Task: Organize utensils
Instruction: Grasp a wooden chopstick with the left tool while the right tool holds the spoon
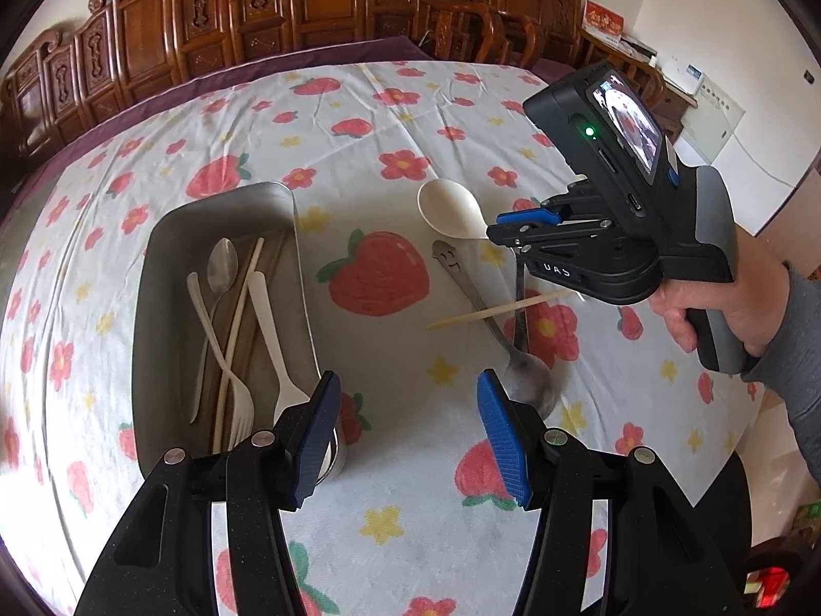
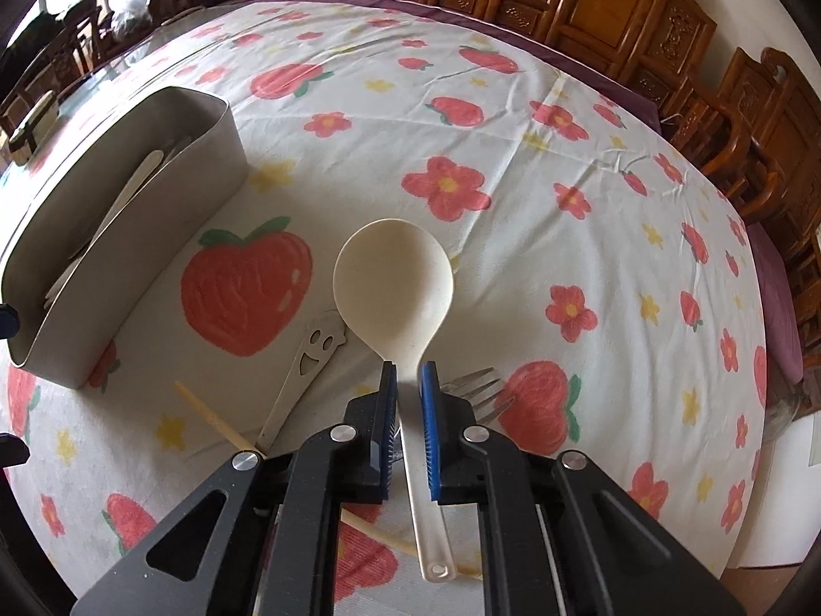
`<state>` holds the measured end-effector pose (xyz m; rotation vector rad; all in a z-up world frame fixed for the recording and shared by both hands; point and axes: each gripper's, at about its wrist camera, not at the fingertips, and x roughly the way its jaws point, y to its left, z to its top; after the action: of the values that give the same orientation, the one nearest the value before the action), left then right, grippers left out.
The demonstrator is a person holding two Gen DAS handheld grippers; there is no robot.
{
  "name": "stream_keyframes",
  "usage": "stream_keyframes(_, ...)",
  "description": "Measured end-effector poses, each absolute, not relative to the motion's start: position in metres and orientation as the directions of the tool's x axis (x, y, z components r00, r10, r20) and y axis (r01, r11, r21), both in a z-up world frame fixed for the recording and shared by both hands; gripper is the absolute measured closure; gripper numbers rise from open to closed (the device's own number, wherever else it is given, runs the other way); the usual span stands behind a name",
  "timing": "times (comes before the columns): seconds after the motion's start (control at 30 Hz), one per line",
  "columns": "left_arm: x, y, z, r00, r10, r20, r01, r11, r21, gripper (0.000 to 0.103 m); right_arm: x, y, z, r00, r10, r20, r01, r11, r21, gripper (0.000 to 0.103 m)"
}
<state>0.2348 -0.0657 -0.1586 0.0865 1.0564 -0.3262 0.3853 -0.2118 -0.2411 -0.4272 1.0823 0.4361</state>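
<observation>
Between my right claw (image 2: 408, 385) pads lies the thin neck of the white spoon (image 2: 394, 277), and the pads are closed on it from both sides. No other frame is there to compare, so I tell only this: the claw is clamped on the spoon. My left claw (image 1: 408, 431) hangs apart and holds nothing, low over the cloth just beside the tray (image 1: 159, 251).

The spoon rests on the counter (image 2: 590, 102), to the right of the tray. Its long axis runs away from my right claw: the bowl points to the far side of the counter, and the handle end with the hole comes back under the claw toward me.

What could go wrong, as I judge it: the neck is narrow and smooth, and the heavy bowl is far in front of the grip. If I lift, the bowl may tip down and the spoon can turn between the pads or slip out. A fork (image 2: 477, 390) lies just beside the right pad, and the smiley spoon (image 2: 313, 354) and a chopstick (image 2: 215, 418) lie near the left. A careless lift may drag them. The tray is already crowded with utensils, so the wide bowl may catch on its rim.
</observation>
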Motion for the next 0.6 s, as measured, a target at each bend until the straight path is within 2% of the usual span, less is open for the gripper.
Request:
stream_keyframes(0.37,0.231,-0.061,-0.159,0.449,-0.213,-0.868,0.297,0.952,-0.081,0.05,0.39,-0.198,-0.248,0.375,0.102,-0.922,-0.585,0.797,-0.15,0.088)
stream_keyframes(0.47,0.231,-0.059,-0.16,0.449,-0.212,-0.868,0.292,0.953,-0.082,0.05,0.392,-0.199,-0.254,0.36,0.086,-0.929,-0.585,0.797,-0.153,0.083)
stream_keyframes(0.53,0.231,-0.057,-0.16,0.449,-0.213,-0.868,0.29,0.953,-0.084,0.05,0.395,-0.204,-0.254,0.344,0.11,-0.933,-0.568,0.815,-0.114,0.083)
stream_keyframes(0.57,0.232,-0.057,-0.16,0.448,-0.213,-0.868,0.289,0.953,-0.085,0.05,0.396,-0.206,-0.254,0.341,0.115,-0.933,-0.56,0.822,-0.104,0.091)
stream_keyframes(0.6,0.232,-0.057,-0.161,0.447,-0.212,-0.869,0.289,0.954,-0.085,0.05,0.396,-0.209,-0.254,0.351,0.109,-0.93,-0.552,0.826,-0.112,0.091)
